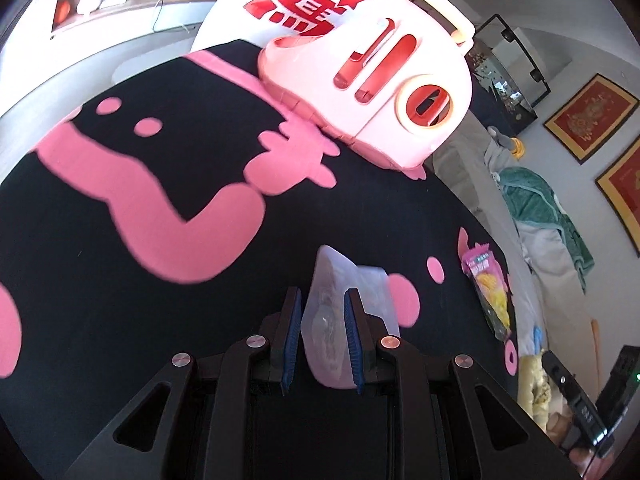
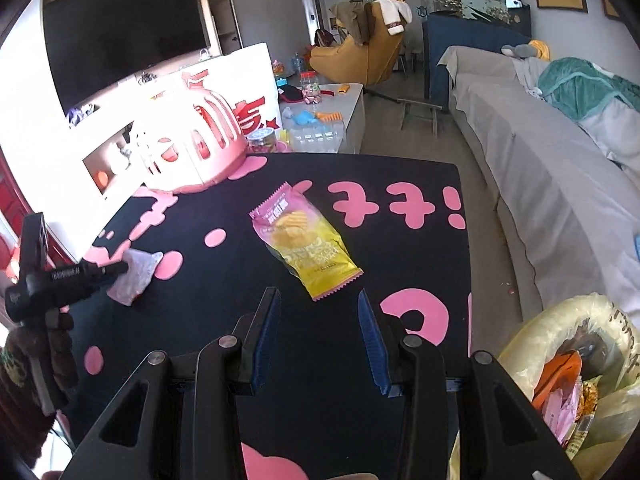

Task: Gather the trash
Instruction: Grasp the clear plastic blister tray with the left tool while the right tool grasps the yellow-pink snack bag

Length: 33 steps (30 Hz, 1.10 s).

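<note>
Black-and-pink cloth: covers the table, trash lying on it.
Left gripper: jaws closed onto a clear crumpled wrapper (translucent, down at the cloth's near-left part).
Right gripper: jaws spread wide, holding nothing, hovering just short of the chip bag.
Chip bag: pink and yellow, flat mid-cloth.
Trash bag: yellow, open, off the table's right corner, already holding scraps.
Pink plastic basket: far end of the cloth.

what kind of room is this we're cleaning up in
Most likely a home living room. A large wall-mounted TV faces a long covered sofa, and a fish tank stands at the far end. The trash lies on a low table with a black and pink cloth.
</note>
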### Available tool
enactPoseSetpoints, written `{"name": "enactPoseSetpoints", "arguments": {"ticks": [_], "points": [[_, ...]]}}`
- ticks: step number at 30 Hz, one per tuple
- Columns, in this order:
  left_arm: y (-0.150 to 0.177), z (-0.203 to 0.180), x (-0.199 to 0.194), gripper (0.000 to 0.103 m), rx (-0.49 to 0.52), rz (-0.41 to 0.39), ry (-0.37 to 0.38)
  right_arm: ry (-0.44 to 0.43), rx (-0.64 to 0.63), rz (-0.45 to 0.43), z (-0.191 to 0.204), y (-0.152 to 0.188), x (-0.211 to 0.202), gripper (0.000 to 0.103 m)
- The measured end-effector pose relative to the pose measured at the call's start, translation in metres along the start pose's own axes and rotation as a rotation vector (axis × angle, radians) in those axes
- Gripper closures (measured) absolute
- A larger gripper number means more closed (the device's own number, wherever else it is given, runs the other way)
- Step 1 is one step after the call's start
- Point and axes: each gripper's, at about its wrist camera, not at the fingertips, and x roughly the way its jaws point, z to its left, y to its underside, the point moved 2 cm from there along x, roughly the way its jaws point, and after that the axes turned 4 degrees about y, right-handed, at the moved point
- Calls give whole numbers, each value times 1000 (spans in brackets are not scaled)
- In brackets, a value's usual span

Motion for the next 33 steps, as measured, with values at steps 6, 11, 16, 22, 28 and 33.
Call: {"name": "enactPoseSetpoints", "arguments": {"ticks": [6,11,16,22,28,33], "points": [[0,-19,10,95,122,47,-8,-13,-78,3,6,-4,19,65],[9,-37,0,100,250,47,18,-56,-129,12,12,-23,49,62],[10,-49,-13,101,326,46,41,-21,-184,-1,20,-50,80,61],[4,-51,-22,101,350,38,50,-137,-111,75,17,-69,118,61],[4,-48,-19,100,348,49,28,-139,-108,125,25,-50,116,78],[9,-48,-18,100,351,61,26,-145,-113,144,29,-12,88,87]]}}
